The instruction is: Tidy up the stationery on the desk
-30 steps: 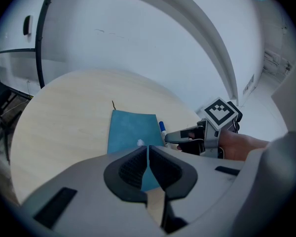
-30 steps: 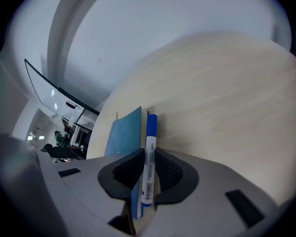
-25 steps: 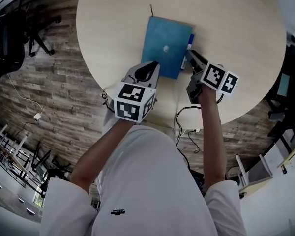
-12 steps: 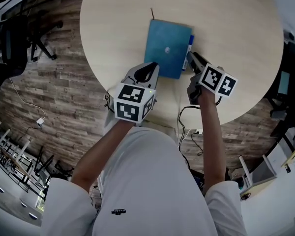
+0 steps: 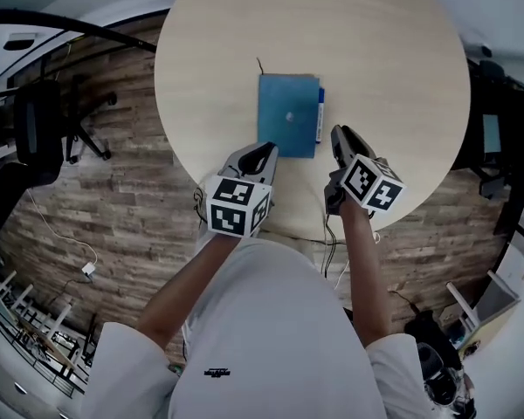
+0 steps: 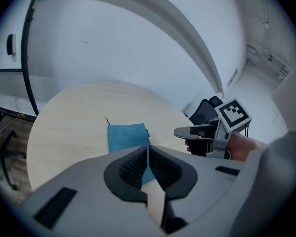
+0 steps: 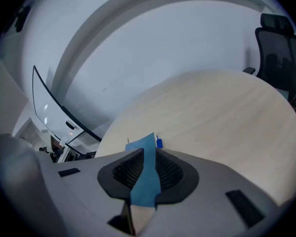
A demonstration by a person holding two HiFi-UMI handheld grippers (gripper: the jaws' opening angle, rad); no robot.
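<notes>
Tidying, by the look of it, close to finished. At far left, left tongs (image 5: 264,151): clenched shut with nothing between, pads meeting edge to edge, held above the near rim of the round table (image 5: 384,51). Just ahead of those tips and a touch to the right, a blue notebook (image 5: 288,114): closed, flat on the table, squared up, with a thin ribbon (image 5: 260,65) poking out from the far edge. Along the notebook's right side, a blue pen (image 5: 320,117), laid parallel to that edge; touching or only just beside it, impossible to tell from above. Further right, right tongs (image 5: 339,136), with that same pen ahead and slightly to the left, clear of the tips. Released there: jaws a little apart, gripping nothing, only the distant notebook and pen showing through the gap. Neither pair in contact with either item. Done, as far as can be judged: both items gathered side by side near the middle of the table, and no other stationery in sight to collect. Left to do, probably little: perhaps nudge the pen flush against the cover or set it on top, then draw both pairs of tongs back from the table. Otherwise, likely nothing more than a last check of the alignment.
</notes>
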